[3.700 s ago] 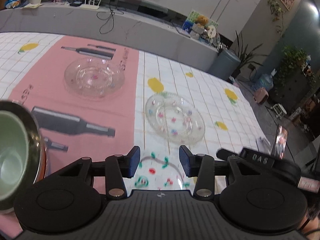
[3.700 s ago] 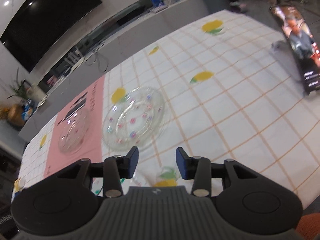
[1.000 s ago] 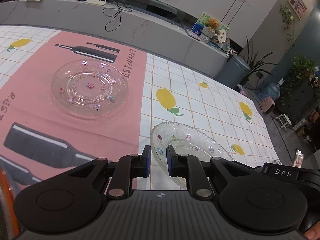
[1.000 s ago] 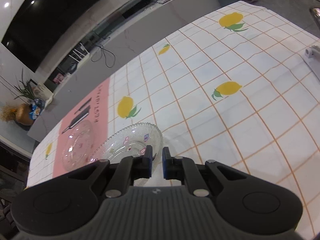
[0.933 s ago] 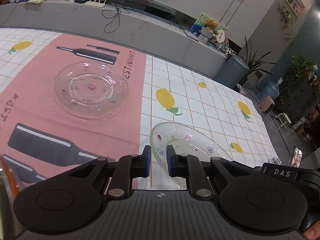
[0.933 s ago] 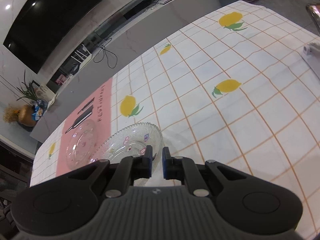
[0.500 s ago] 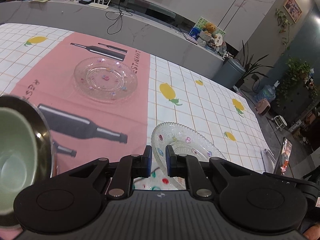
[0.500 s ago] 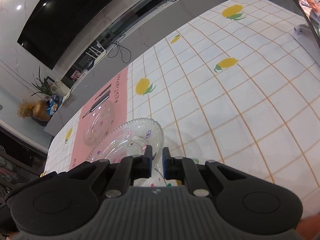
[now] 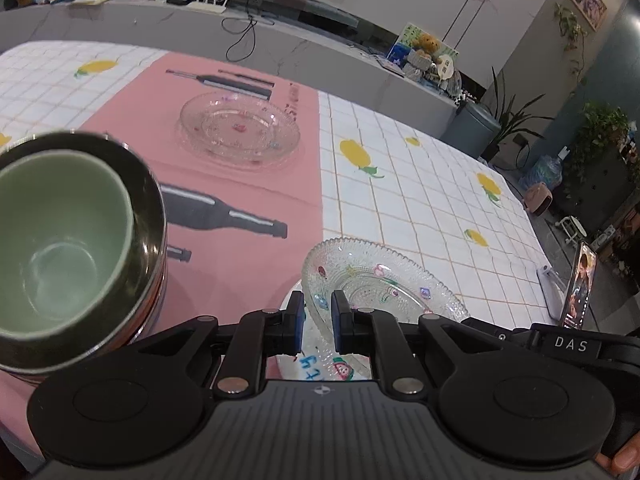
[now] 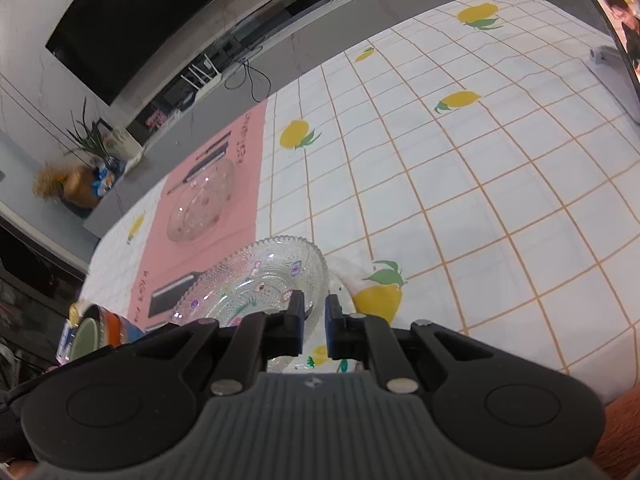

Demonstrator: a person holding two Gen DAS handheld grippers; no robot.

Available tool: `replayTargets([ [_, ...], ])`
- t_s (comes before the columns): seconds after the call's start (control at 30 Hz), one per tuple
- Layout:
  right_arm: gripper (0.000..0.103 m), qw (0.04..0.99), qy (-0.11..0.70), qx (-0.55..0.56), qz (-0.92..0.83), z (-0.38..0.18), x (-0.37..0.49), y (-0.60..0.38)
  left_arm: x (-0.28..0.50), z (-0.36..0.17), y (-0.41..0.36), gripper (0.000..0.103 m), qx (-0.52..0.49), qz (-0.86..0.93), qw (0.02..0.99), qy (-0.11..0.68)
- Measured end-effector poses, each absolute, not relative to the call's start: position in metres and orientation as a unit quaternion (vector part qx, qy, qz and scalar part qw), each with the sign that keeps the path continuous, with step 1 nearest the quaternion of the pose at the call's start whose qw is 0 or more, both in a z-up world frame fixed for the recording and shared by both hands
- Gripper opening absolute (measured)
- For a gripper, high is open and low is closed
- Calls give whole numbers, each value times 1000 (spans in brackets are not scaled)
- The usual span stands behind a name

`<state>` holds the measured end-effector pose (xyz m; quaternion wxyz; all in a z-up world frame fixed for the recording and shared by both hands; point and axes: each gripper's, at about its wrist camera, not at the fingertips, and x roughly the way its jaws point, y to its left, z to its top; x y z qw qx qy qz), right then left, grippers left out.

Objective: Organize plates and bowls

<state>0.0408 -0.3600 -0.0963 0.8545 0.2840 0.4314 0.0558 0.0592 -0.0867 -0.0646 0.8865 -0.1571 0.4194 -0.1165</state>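
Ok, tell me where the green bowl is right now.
The green bowl is nested inside a dark metal bowl at the left edge of the left wrist view, over the pink mat, left of the held glass plate.

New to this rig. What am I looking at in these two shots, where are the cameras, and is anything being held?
There is no robot arm here. A person holds a two-finger claw in each hand, and each claw carries a fisheye camera looking forward along its fingers, so the black shape at the bottom of each picture is the claw itself.

One picture is from the left claw, the other from the right claw. Both are closed on the rim of the same clear glass plate, from opposite sides, and it sits tilted above a white printed plate.

On the lemon-print tablecloth lies a pink placemat with a second glass plate. At the left stands a green bowl nested inside a dark metal bowl. A phone stands propped at the right edge.
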Motion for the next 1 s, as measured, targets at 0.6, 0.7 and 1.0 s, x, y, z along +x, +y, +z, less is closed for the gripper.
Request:
replayTargets([
  [0.6,8,857,475,193,48,-105,47,-337,51,-88,-94,15,-113,-93,881,450],
  [0.7,8,860,475,182,48,-105,47,-335,50,-87,-96,15,-107,-90,882,450],
  [1.0,12,857,478,184,54,-105,45,-335,47,-83,-100,15,-79,-87,890,441],
])
